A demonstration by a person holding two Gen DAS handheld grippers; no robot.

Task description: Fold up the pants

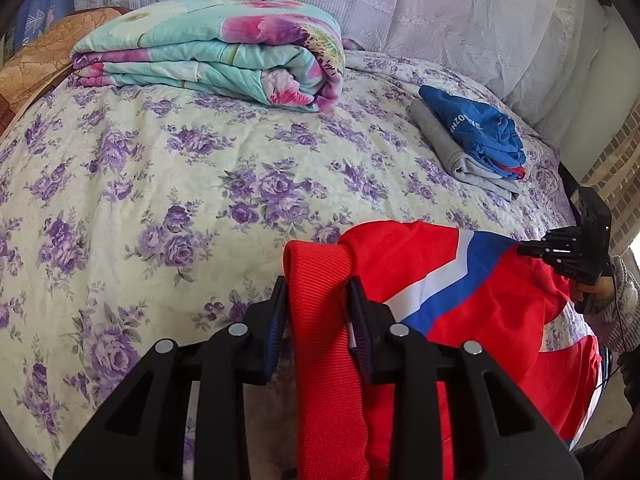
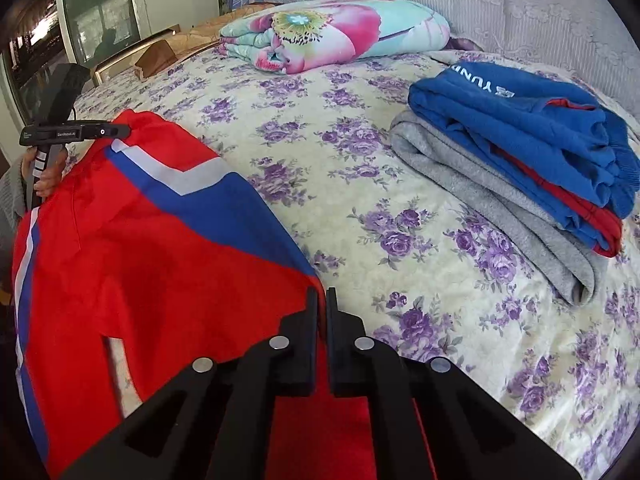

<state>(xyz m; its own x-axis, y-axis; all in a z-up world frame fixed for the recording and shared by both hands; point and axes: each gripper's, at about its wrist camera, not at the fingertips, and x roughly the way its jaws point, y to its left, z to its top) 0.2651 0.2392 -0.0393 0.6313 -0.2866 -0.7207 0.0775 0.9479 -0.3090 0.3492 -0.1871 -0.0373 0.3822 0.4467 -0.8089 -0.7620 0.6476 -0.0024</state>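
We hold red pants (image 2: 132, 248) at near edge of bed (image 1: 160, 184). Left claw (image 1: 318, 300) pinching bunched ribbed waistband; right claw (image 2: 322, 320) pressed together on thin hem. Risk: thin edge slips from right claw, or uneven pull twists fold.
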